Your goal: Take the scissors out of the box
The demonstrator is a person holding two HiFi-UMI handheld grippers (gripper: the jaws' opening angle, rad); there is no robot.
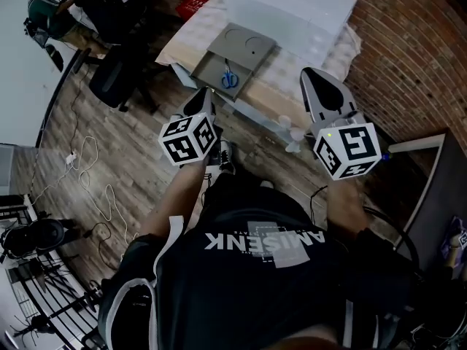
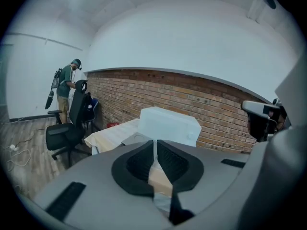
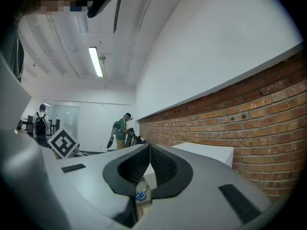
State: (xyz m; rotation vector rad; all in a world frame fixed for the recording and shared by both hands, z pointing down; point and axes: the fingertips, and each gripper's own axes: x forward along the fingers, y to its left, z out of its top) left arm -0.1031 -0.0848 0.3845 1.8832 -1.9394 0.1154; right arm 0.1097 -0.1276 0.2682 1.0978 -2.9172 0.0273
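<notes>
Blue-handled scissors [image 1: 230, 79] lie in a shallow grey box [image 1: 246, 48] on the cloth-covered table [image 1: 191, 31]. Both grippers hang in the air short of the table's near edge. My left gripper [image 1: 209, 93] is just in front of the box, its jaws shut with nothing between them. In the left gripper view the tips [image 2: 154, 143] meet, with a corner of the grey box [image 2: 132, 139] past them. My right gripper [image 1: 312, 73] is to the right of the box, shut and empty. In the right gripper view the scissors [image 3: 140, 196] show through the gap below the tips [image 3: 148, 145].
A large white box [image 1: 292, 6] stands on the table behind the grey box, against the brick wall [image 1: 408, 57]. An office chair [image 1: 117, 79] and a person [image 1: 47, 13] are at the far left. Cables [image 1: 87, 173] lie on the wooden floor.
</notes>
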